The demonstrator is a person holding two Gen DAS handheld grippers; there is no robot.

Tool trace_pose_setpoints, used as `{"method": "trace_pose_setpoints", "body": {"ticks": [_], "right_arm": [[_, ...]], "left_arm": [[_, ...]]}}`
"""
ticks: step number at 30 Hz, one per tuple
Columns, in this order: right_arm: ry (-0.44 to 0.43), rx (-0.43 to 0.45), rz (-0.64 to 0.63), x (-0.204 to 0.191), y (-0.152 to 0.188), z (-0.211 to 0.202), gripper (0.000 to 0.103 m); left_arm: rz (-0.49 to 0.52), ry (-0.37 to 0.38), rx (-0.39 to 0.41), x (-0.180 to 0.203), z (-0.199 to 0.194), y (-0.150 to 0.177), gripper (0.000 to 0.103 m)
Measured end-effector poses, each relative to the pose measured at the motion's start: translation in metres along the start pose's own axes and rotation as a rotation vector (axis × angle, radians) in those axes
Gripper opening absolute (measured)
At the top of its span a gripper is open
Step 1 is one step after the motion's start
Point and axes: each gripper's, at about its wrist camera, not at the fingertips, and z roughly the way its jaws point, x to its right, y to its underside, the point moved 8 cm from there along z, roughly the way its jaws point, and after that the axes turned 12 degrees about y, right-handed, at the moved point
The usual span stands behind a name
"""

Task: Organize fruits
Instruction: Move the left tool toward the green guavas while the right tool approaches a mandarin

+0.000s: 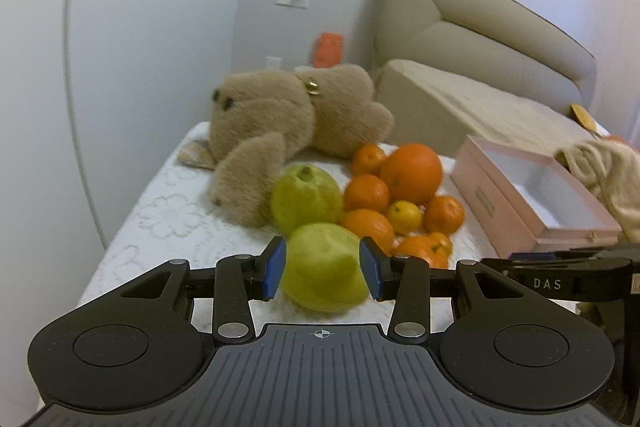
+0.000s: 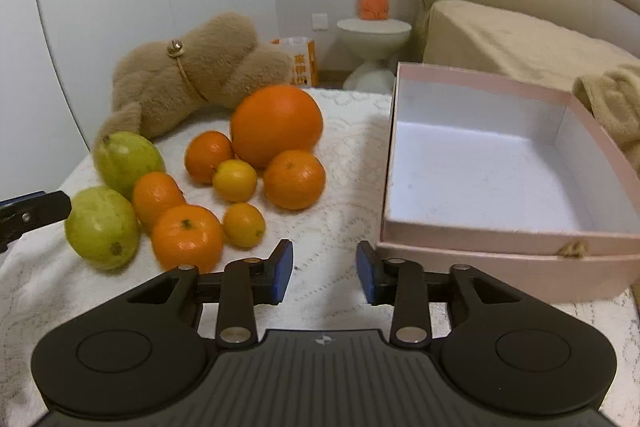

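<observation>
- My left gripper [image 1: 324,269] is pinching the nearer green fruit [image 1: 320,279]: both blue pads sit against its sides. In the right wrist view one of its fingers shows at the left edge, against that fruit.
- That fruit lies at the near-left end of the fruit pile, on the white lace cloth of the bench [image 2: 332,227]. I cannot tell whether it is lifted off the cloth.
- My right gripper [image 2: 325,271] has its pads a little apart, with nothing between them, only bare cloth below. It points at the strip of cloth between the pile and the box.
- Just ahead of it and to the left lie a mandarin [image 2: 187,237] and a small yellow citrus [image 2: 244,225], close beside each other.
- Behind the pinched fruit a second green fruit [image 1: 306,197] sits near the plush bear's paw.
- Farther in, more mandarins and another small yellow citrus crowd round one large orange [image 2: 276,125], the biggest fruit in the pile.
- The pink box [image 2: 500,267] stands open to the right of the pile, apart from it, with a white inside and no fruit in it.
- The plush bear [image 1: 280,115] lies on its side at the far-left end of the bench.
- Beyond the bench, an orange owl figure [image 2: 374,1] stands on a white side table by the wall.
</observation>
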Motion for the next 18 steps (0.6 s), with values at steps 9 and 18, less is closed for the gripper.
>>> {"method": "trace_pose_setpoints", "body": {"ticks": [9, 18], "right_arm": [[-0.045, 0.015, 0.006, -0.001, 0.029, -0.012, 0.067], [-0.042, 0.046, 0.013, 0.001, 0.035, -0.013, 0.074]], "left_arm": [[0.153, -0.085, -0.035, 0.014, 0.014, 0.008, 0.056], [0.089, -0.133, 0.004, -0.016, 0.005, -0.003, 0.086]]}}
